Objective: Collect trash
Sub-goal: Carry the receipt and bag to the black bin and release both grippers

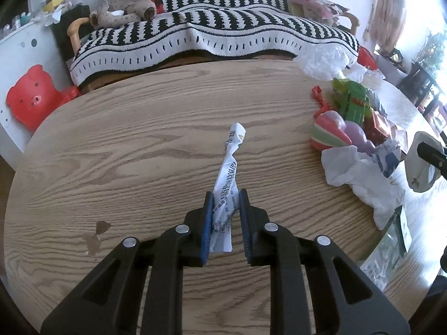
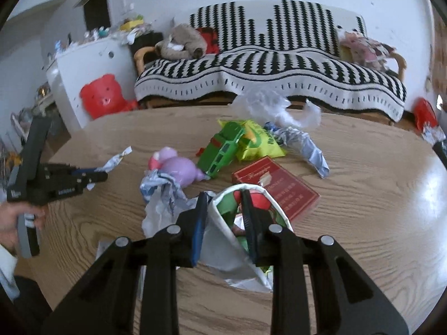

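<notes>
A twisted white printed wrapper [image 1: 229,173] is pinched between the blue pads of the left tool [image 1: 226,203]; its free end sticks out toward 12 o'clock over the wooden counter [image 1: 139,145]. The left tool angles steeply down at the counter, its jaws narrowed onto the wrapper. In the right wrist view that tool sits at 9 o'clock, a hand [image 2: 12,220] wrapped round its grip.

The right tool [image 2: 225,209] also tilts down, its jaws closed on one wall of a white paper cup [image 2: 223,223] with green and red print: one finger is inside the cup's mouth, the other outside. The cup lies on its side, tipped toward 12 o'clock.

Around it lie crumpled white paper [image 2: 164,203] at 9 o'clock, a red box [image 2: 282,192] at 2 o'clock, a green toy [image 2: 220,150] and a yellow-green snack bag [image 2: 257,142] at 12 o'clock. Beyond the counter stands a sofa under a black-and-white throw [image 2: 268,75].
</notes>
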`<state>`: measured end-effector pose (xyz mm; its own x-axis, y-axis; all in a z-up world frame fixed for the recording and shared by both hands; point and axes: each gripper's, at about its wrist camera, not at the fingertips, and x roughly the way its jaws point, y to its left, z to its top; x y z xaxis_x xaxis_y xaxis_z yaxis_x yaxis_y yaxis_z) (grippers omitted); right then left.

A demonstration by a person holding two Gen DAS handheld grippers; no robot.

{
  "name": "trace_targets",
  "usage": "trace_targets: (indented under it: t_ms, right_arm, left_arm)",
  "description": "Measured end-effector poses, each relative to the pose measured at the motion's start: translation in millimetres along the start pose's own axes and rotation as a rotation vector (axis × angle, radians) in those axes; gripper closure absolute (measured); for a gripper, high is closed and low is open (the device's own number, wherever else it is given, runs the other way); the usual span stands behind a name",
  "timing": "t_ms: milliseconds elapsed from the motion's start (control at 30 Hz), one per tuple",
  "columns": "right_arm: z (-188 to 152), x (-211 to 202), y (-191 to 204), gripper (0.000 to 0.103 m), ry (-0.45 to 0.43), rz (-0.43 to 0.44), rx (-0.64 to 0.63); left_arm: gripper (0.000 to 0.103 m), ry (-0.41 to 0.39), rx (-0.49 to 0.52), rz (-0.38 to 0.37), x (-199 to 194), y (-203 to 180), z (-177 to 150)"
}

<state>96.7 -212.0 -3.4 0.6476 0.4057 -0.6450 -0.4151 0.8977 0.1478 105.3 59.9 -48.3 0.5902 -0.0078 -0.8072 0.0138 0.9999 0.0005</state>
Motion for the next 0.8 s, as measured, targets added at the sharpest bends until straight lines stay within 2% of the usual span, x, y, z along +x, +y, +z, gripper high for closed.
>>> trace_targets:
  t_ms: [167, 600, 700, 800]
  right_arm:
    - [-3, -2, -7, 0.077, 0.008, -0.017, 0.028]
    - [-2, -1, -10, 0.077, 0.007, -0.033, 0.032]
    - [-2, -3, -10, 0.077, 0.0, -0.029, 0.038]
    - [-1, -19, -18, 0.077, -0.042, -0.015, 0.076]
  left_arm:
    - [0.085, 0.005, 0.03, 0.024, -2, -4, -3]
    - [0.085, 0.014, 0.025, 0.019, -1, -3, -3]
    - [0.085, -0.001, 0.023, 0.024, -6, -5, -2]
    - [0.085, -0.063, -0.003, 0.017, -28, -10, -3]
